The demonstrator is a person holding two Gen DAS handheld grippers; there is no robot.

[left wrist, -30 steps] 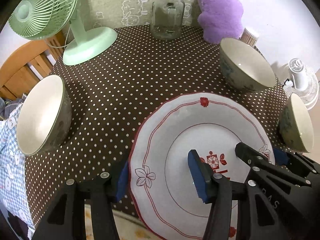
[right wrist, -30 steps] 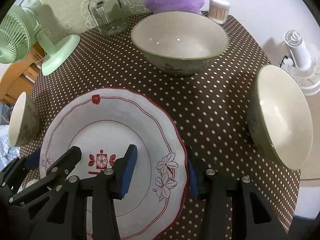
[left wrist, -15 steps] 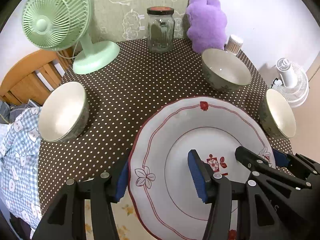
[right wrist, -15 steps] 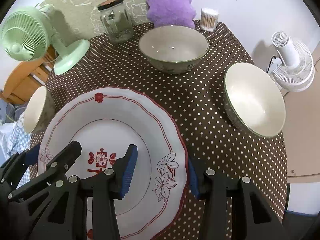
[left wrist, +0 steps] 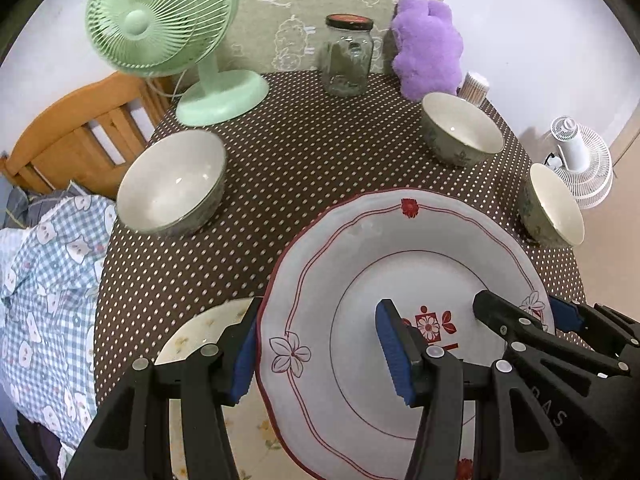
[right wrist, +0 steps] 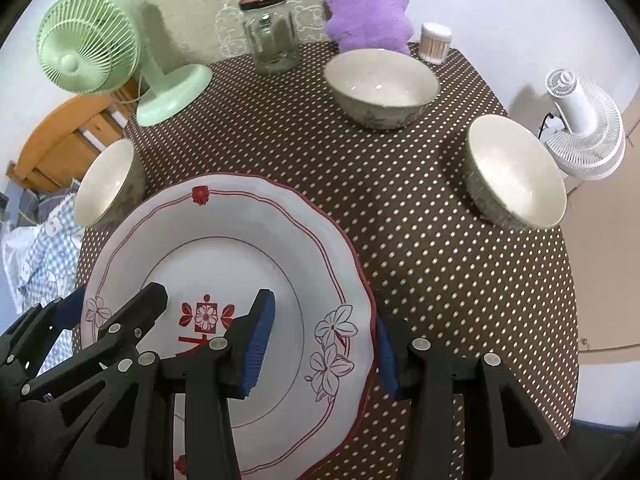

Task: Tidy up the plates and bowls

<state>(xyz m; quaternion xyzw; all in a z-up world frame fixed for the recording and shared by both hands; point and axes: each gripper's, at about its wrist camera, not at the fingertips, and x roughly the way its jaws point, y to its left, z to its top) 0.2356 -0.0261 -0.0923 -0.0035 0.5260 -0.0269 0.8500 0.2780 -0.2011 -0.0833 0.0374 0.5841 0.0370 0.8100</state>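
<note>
Both claws, left gripper (left wrist: 320,356) and right gripper (right wrist: 324,350), clamped on opposite rims of the red-trimmed plate (left wrist: 384,264), which I judge mid-carry above the floral plate (left wrist: 200,332) beneath my left claw; next, I'd lower it level and centred there.

Left gripper (left wrist: 320,350) sitting at the bottom centre of its frame, pointing steeply down, jaws clamping on something wide, right gripper (right wrist: 322,346) sitting at the bottom centre of its frame, likewise angling down, jaws clamping the opposite edge
</note>
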